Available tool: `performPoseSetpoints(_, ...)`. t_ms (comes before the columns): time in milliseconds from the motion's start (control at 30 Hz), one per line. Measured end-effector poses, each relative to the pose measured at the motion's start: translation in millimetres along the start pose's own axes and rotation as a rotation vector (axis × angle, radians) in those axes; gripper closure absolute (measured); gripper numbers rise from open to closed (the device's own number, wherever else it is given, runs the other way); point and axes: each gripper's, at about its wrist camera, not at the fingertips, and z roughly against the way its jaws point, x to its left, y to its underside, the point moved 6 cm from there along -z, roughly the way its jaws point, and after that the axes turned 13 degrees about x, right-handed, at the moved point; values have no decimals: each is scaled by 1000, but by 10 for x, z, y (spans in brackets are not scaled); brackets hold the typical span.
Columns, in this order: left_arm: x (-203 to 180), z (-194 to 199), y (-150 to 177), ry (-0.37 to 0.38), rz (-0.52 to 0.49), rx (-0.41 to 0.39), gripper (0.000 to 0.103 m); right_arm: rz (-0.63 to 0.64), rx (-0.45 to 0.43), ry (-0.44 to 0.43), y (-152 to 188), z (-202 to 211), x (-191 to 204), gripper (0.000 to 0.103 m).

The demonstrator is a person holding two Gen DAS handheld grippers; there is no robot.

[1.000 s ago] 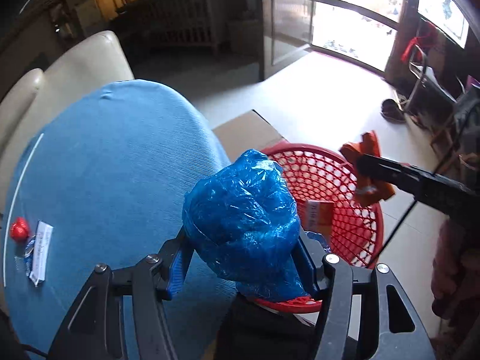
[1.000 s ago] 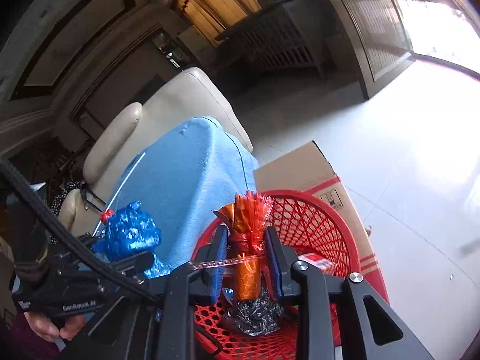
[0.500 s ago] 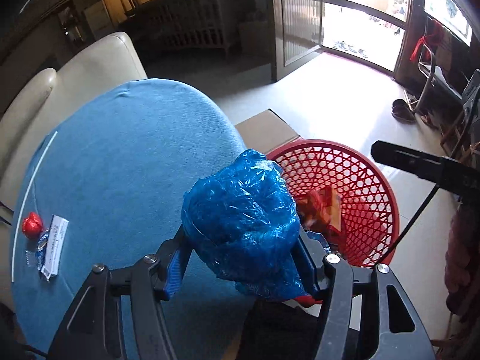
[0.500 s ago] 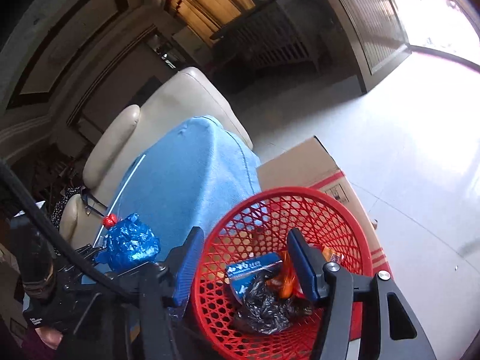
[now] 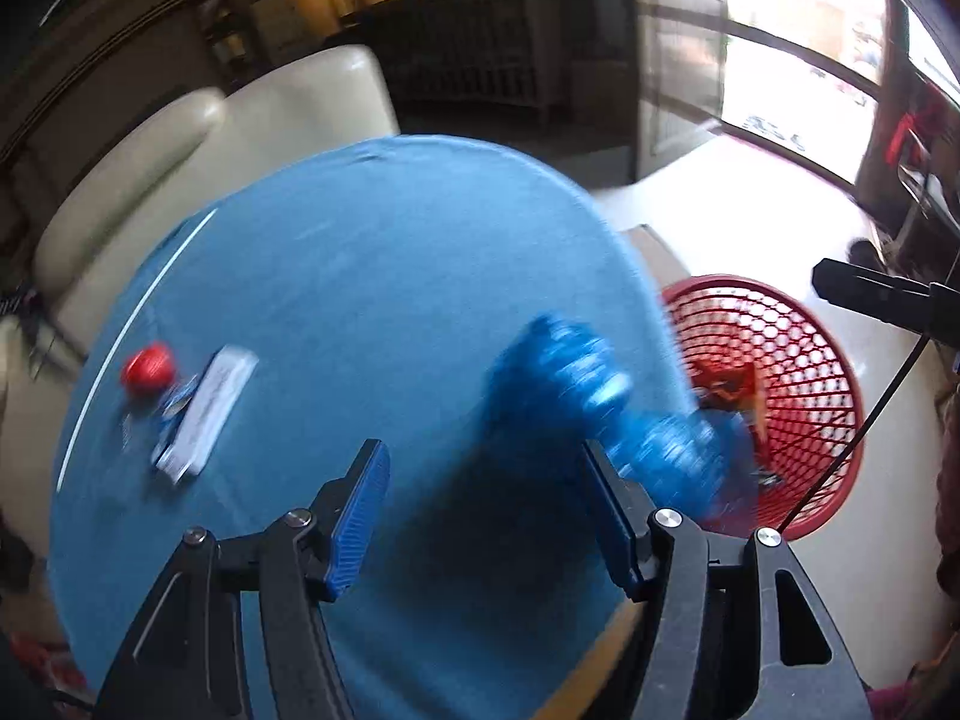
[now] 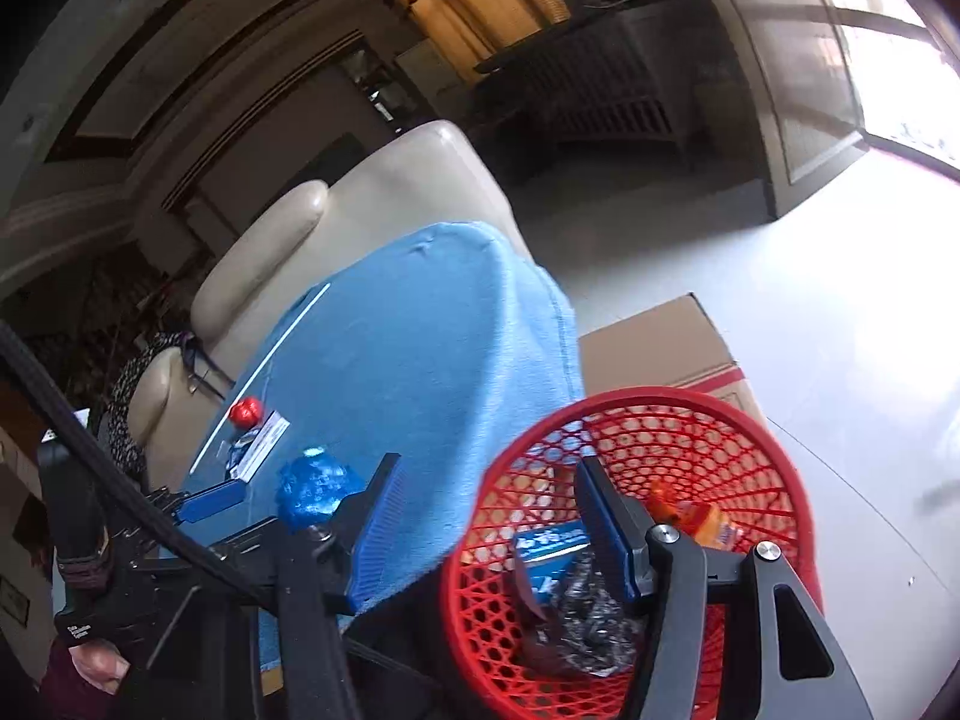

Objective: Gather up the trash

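Blue crinkled plastic bag (image 5: pixel 606 414), light and soft, is outside the gaping left gripper (image 5: pixel 486 516), blurred between its right finger and the red basket (image 5: pixel 840 372). Right gripper (image 6: pixel 480 534) stands empty too. Pinch the bunched middle.

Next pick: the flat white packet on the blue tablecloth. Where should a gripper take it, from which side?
Probably across the narrow width at its nearer end, coming down from above: the white packet lies flat and long, and the red ball and a small blue wrapper crowd its left edge.
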Motion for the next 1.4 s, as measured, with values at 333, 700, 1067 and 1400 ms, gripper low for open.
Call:
performPoseSetpoints(333,1341,58,677,-42,335,14,36,111,77,-11,29,-377,661,41)
performPoseSetpoints(700,1877,-73,1030,-61,508,50,36,237,263,28,285,-1085,1198,48)
performPoseSetpoints(1067,2126,-173,1196,-79,574,74,36,239,188,110,214,-868,1045,60)
performPoseSetpoints(1400,2558,-142,1274,-126,607,51,36,84,198,344,161,-384,182,45)
